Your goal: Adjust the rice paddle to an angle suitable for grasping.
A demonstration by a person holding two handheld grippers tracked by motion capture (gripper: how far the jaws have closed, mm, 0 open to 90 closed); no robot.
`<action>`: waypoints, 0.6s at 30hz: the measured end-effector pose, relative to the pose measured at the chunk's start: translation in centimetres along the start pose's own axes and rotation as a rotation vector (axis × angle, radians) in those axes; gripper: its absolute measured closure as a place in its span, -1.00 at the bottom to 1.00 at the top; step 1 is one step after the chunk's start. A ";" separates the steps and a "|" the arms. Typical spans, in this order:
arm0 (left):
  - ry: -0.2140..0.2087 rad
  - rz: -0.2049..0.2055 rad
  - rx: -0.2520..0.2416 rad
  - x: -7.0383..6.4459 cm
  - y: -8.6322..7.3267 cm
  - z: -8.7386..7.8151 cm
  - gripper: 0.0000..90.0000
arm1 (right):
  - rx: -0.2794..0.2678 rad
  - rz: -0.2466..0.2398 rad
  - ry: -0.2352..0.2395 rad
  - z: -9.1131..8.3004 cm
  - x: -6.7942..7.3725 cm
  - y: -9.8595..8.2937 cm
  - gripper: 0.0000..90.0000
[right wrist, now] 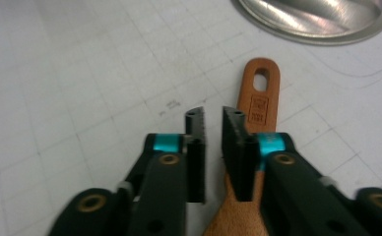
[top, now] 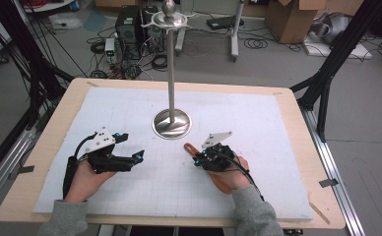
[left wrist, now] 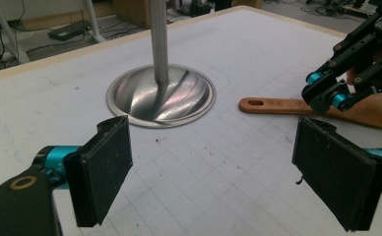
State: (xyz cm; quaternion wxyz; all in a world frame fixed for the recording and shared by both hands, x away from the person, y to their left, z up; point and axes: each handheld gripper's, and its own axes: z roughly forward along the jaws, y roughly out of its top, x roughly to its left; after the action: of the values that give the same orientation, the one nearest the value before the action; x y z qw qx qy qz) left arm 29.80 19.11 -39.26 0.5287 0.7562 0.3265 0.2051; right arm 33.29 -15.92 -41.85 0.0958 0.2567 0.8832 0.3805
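Note:
A wooden spatula [top: 189, 148] lies flat on the white gridded mat [top: 258, 118], its holed handle end [right wrist: 260, 93] pointing toward a metal stand's round base [top: 172, 124]. My right gripper [top: 197, 158] hovers over the handle with its jaws almost together. Just a thin slit shows between them and nothing is held [right wrist: 212, 115]; the handle runs under the right-hand jaw. My left gripper [top: 133, 146] rests left of the stand, wide open and empty [left wrist: 213, 172]. In the left gripper view, the spatula [left wrist: 277, 105] lies beyond its right jaw, with the right gripper [left wrist: 327, 91] above it.
The stand's thin pole [top: 171, 73] rises from the base [left wrist: 160, 96] to a hooked crown at the top. The mat covers a wooden table [top: 71, 98]. Bare mat stretches around both hands. Cables, boxes and frame legs sit on the floor beyond.

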 end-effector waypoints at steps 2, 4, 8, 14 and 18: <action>0.000 0.000 0.002 0.1 0.0 0.0 -0.65 | -0.014 0.007 -0.016 -0.3 0.0 0.1 0.44; 0.000 -0.003 0.002 0.0 0.0 0.0 -0.65 | -0.018 0.027 -0.028 -0.5 -0.2 0.2 0.32; -0.003 0.000 0.003 0.0 0.0 0.0 -0.65 | -0.035 0.083 -0.029 -1.0 -0.5 0.1 0.08; -0.006 -0.003 0.006 0.1 0.1 0.4 -0.65 | -0.052 0.128 -0.064 -1.8 -0.9 0.2 -0.38; -0.011 0.000 0.013 0.1 0.0 0.6 -0.65 | -0.052 0.142 -0.084 -2.3 -1.0 0.4 -0.63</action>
State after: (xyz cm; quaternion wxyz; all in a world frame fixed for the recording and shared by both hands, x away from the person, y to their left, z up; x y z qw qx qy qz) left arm 30.26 18.72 -39.45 0.5255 0.7607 0.3250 0.1988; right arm 33.44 -17.64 -40.06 0.1123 0.3317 0.8478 0.3983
